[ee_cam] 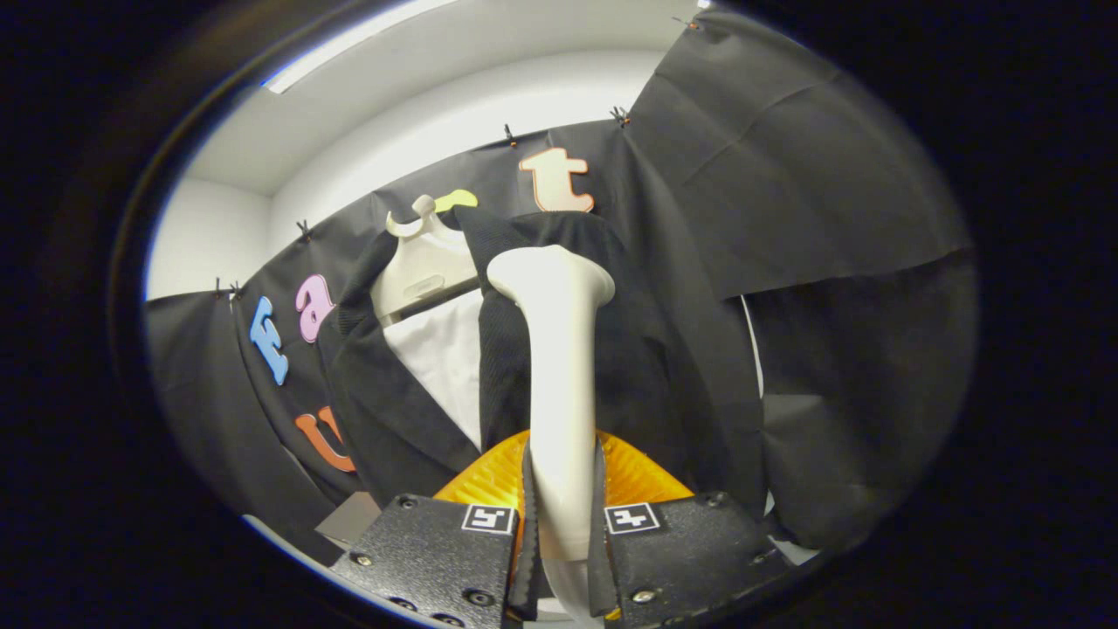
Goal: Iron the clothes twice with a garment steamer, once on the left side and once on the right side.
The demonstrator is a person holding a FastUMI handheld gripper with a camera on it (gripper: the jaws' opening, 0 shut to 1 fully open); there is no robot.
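the gripper (563, 524) has both fingers clamped on the handle of the garment steamer (559, 349), which rises straight up between them, and the flared head sits at the top, pressed near the dark jacket (646, 349). taking the steamer as the landmark: the jacket hangs right behind it and to both sides, the white shirt (445, 358) shows in the open front just left of it, and the pale hanger (424, 262) is up and left of the head. the handle looks smooth, glossy plastic, a slim column widening to a trumpet mouth; the jacket is matte, finely ribbed cloth with a soft lapel fold. best judgement here: keep the head flat against the panel, draw it slowly along the cloth, steady grip so the slick handle doesn't twist.
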